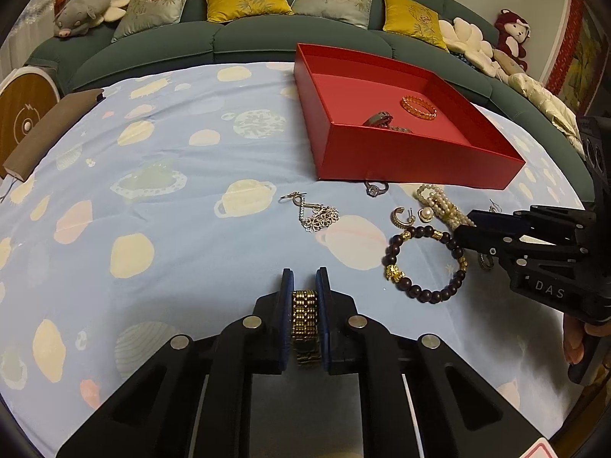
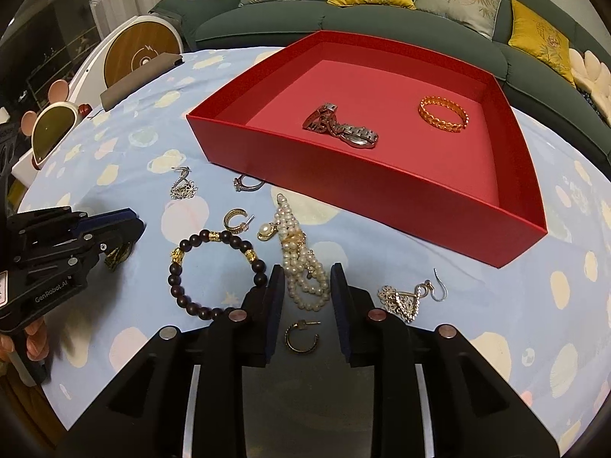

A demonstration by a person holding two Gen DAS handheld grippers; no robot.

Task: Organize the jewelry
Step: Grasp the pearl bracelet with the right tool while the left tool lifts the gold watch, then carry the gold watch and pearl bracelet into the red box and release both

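Note:
My left gripper is shut on a gold-and-black beaded band, held just above the blue cloth. My right gripper is open and straddles a heap of pearl strands lying on the cloth; no squeeze shows. A dark bead bracelet with gold charms lies left of it. The red box behind holds a silver watch and an orange-gold bangle. In the left wrist view the right gripper reaches in from the right over the pearl strands.
Loose on the cloth are a silver ring, hoop earrings, a pearl earring and filigree earrings. A brown notebook lies at the far left. A green sofa with cushions runs behind the table.

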